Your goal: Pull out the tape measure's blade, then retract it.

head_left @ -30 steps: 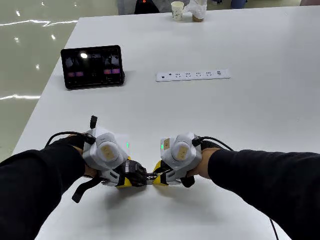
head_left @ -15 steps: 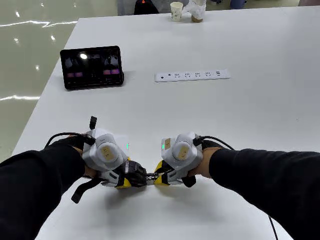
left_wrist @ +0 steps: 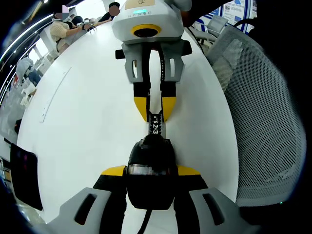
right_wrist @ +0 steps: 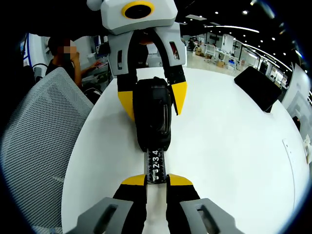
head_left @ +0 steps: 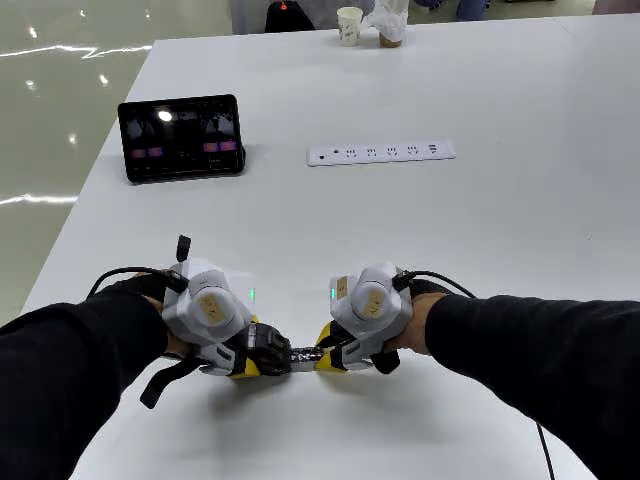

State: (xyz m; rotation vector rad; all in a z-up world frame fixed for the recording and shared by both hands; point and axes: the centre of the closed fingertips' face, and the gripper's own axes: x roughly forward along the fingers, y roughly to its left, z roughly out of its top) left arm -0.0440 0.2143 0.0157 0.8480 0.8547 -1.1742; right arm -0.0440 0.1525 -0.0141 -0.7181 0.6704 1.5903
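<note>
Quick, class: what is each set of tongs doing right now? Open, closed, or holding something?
The left tongs: closed on the tape measure case.
The right tongs: closed on the blade, a short length of which is showing.

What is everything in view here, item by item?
white table: one, white, under everything
black tablet on a stand: one, black, table's far left
white power strip: one, white, mid-table
paper cup: one, white, table's far edge
grey mesh chair: one, grey, beside the table
black tape measure case: one, black, table's near end
numbered tape blade: one, black with white numerals, short stretch out of the case
left gripper: one, grey with yellow tips, shut on the case
right gripper: one, grey with yellow tips, shut on the blade
black sleeves: two, black, near edge
</note>
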